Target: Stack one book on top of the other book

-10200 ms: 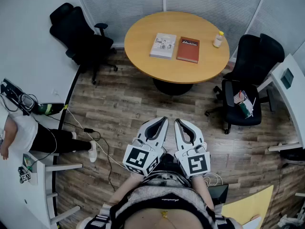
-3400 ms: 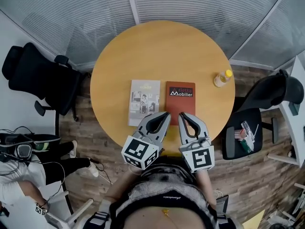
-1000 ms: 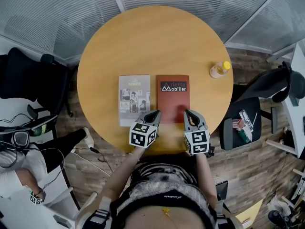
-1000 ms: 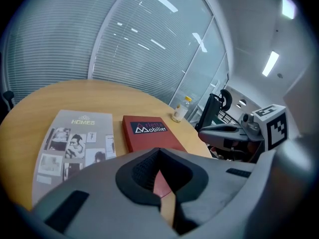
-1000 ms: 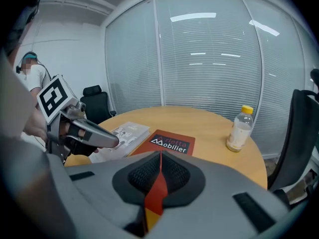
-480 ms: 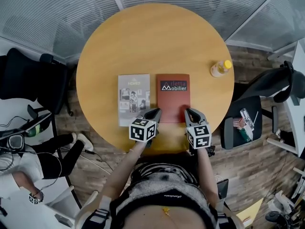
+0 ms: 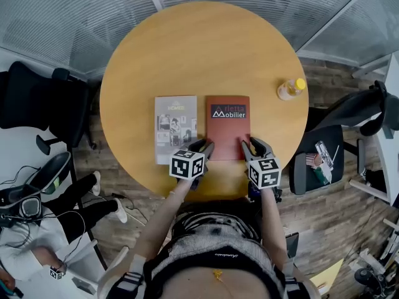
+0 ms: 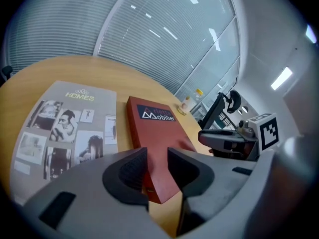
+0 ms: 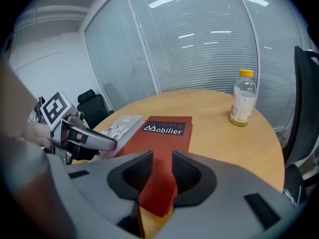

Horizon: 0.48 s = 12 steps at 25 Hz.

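Observation:
Two books lie side by side on the round wooden table (image 7: 187,48): a grey "HOMES" book (image 7: 175,128) on the left and a red "Mobilier" book (image 7: 227,126) on the right. My left gripper (image 7: 204,147) hovers at the red book's near left corner and my right gripper (image 7: 252,145) at its near right corner. Both pairs of jaws are opening. In the left gripper view the red book's (image 8: 154,128) near corner shows in the gap of the left gripper (image 8: 157,161), untouched. The right gripper (image 9: 162,166) frames the red book's (image 9: 159,133) other near corner the same way.
A small yellow-capped bottle (image 7: 288,89) stands at the table's right edge. Black office chairs flank the table at left (image 7: 37,104) and right (image 7: 324,161). A person's legs (image 7: 81,198) show on the floor at lower left. Window blinds run behind the table.
Both grippers have sunk a little toward the red book's near edge, and their tips have rolled slightly. The books and the bottle lie where they were.

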{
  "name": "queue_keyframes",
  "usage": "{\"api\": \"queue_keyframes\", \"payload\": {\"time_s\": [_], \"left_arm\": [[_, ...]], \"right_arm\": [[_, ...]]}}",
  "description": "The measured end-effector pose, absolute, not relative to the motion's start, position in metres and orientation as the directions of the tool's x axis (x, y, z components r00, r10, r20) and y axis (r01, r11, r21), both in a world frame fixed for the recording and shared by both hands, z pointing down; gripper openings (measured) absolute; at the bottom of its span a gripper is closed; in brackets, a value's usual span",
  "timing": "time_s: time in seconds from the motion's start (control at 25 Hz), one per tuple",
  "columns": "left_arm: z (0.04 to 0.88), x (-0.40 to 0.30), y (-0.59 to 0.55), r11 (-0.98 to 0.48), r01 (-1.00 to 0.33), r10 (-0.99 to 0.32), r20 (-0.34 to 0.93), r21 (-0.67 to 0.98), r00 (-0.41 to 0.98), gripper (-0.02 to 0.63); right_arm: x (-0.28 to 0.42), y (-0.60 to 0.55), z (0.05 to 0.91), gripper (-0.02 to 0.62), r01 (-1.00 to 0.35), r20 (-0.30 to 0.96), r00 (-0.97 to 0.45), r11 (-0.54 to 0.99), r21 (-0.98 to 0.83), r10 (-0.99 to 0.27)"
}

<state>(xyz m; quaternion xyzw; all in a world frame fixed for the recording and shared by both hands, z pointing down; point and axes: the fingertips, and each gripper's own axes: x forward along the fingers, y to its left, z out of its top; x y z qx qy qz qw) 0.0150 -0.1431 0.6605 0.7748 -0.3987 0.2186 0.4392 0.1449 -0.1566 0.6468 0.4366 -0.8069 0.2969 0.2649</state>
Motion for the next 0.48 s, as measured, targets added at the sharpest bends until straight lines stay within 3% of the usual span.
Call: {"api": "queue_keyframes", "payload": {"time_s": [0.48], "left_arm": [[0.679,0.018,-0.150,-0.249,-0.824,-0.404,0.719,0.509,0.566,0.179]], "right_arm": [[0.151,-0.163,0.673,0.160,-0.865,0.715,-0.490,0.383,-0.326,-0.498]]}}
